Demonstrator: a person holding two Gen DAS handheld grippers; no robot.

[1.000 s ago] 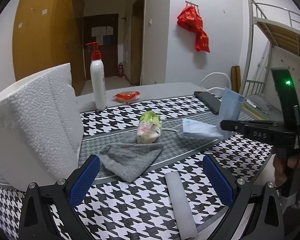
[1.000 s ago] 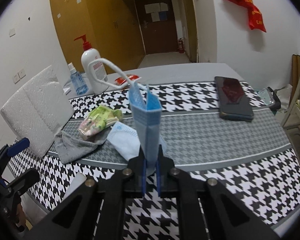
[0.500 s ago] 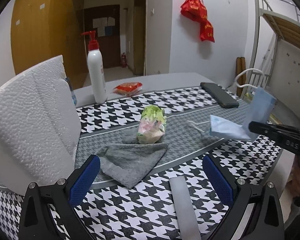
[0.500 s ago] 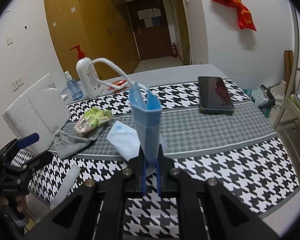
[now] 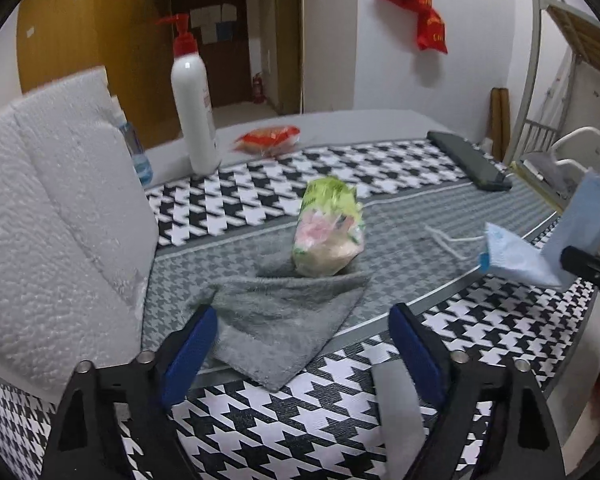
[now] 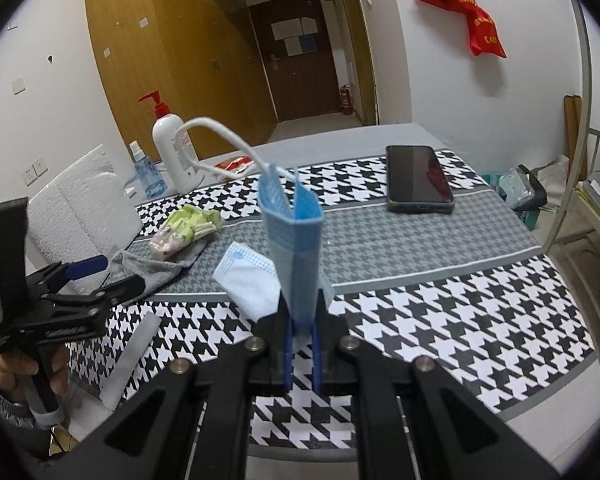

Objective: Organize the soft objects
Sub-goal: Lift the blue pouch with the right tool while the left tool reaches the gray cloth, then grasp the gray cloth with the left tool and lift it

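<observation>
My right gripper (image 6: 302, 354) is shut on a blue face mask (image 6: 294, 248) and holds it above the table, with one white ear loop arching up and left. The mask also shows at the right of the left wrist view (image 5: 540, 248). A grey cloth (image 5: 288, 320) lies on the houndstooth tablecloth with a green and pink soft packet (image 5: 328, 228) resting on its far edge. My left gripper (image 5: 300, 344) is open and empty, just in front of the cloth's near corner. In the right wrist view it (image 6: 100, 280) sits at the far left.
A white foam block (image 5: 56, 232) stands at the left. A white pump bottle (image 5: 192, 112), a small blue bottle (image 5: 138, 156) and a red packet (image 5: 268, 140) are at the back. A black phone (image 6: 418, 180) lies at the right. A white strip (image 5: 400, 412) lies near the front edge.
My left gripper has moved forward toward the grey cloth. My right gripper has pulled back and to the right with the mask still in it.
</observation>
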